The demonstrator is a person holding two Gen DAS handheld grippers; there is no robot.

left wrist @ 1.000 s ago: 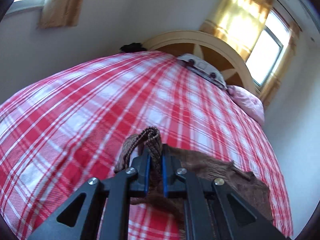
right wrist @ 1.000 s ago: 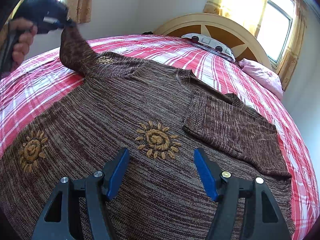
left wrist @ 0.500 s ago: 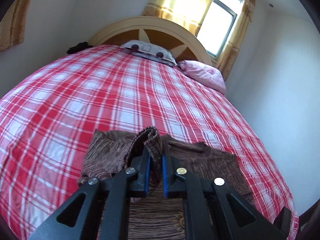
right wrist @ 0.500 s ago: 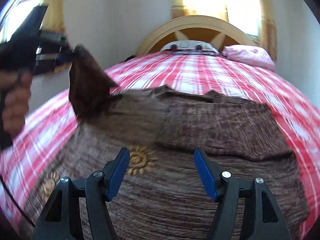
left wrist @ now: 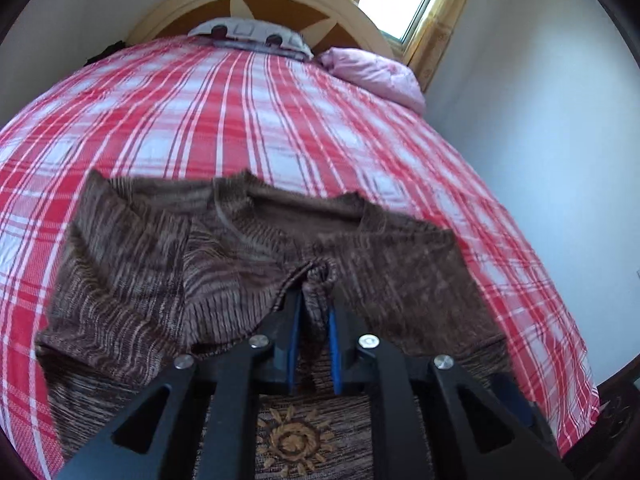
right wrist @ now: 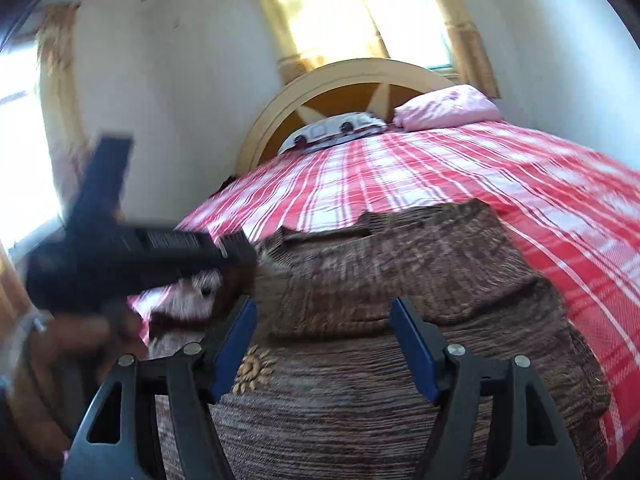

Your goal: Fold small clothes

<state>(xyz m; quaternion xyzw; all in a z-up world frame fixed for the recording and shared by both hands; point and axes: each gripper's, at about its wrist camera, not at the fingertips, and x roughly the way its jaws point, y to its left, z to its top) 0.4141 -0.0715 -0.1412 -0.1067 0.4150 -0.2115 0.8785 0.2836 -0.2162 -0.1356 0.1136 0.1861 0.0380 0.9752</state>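
Observation:
A brown knit sweater (left wrist: 168, 264) with embroidered sun motifs lies on the red plaid bed (left wrist: 248, 112). Both sleeves are folded in over its chest. My left gripper (left wrist: 314, 304) is shut on the left sleeve's cuff (left wrist: 318, 276), holding it over the sweater's middle just below the neckline. In the right wrist view the sweater (right wrist: 392, 272) fills the foreground and my right gripper (right wrist: 324, 316) hovers open and empty above it. The left gripper (right wrist: 236, 248) shows there blurred, coming in from the left.
A curved wooden headboard (left wrist: 256, 4) stands at the far end of the bed. A patterned pillow (left wrist: 252, 36) and a pink pillow (left wrist: 372, 72) lie against it. Curtained windows are behind (right wrist: 360, 12). A wall runs along the bed's right side.
My left gripper has carried the sleeve cuff from the left side across onto the sweater's chest. The right gripper stayed open and tilted up, turning left.

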